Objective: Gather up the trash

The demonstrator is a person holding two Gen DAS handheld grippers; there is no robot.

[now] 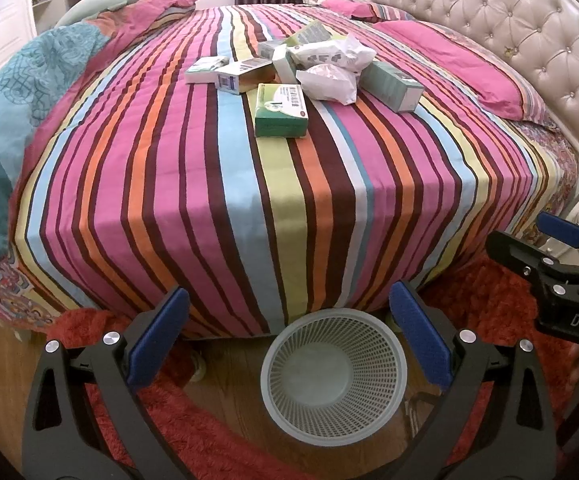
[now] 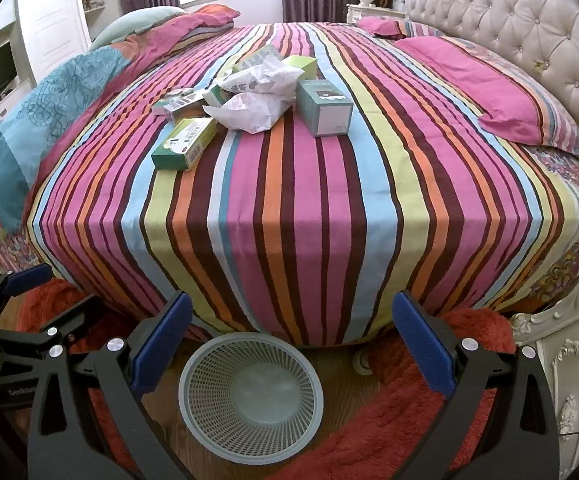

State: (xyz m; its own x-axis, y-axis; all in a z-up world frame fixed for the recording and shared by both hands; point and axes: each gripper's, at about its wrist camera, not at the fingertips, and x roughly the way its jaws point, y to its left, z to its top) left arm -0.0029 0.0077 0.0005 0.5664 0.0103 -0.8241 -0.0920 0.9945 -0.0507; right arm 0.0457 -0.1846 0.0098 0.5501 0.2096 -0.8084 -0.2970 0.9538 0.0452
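A pile of trash lies in the middle of the striped bed (image 1: 217,184): a green box (image 1: 281,111) nearest me, several more small cartons (image 1: 245,75), a teal box (image 1: 393,86) and crumpled white wrappers (image 1: 329,84). The same pile shows in the right wrist view, with the green box (image 2: 183,143), teal box (image 2: 323,108) and wrappers (image 2: 255,98). A grey mesh basket (image 1: 333,374) (image 2: 249,396) stands empty on the floor by the bed's foot. My left gripper (image 1: 289,336) and right gripper (image 2: 291,344) are both open and empty above the basket, far from the pile.
A red shaggy rug (image 2: 417,412) lies on the wood floor around the basket. Pink pillows (image 2: 501,92) and a tufted headboard (image 2: 501,12) are at right, a bunched blue and pink quilt (image 1: 29,92) at left. A white carved nightstand (image 2: 569,360) stands at right.
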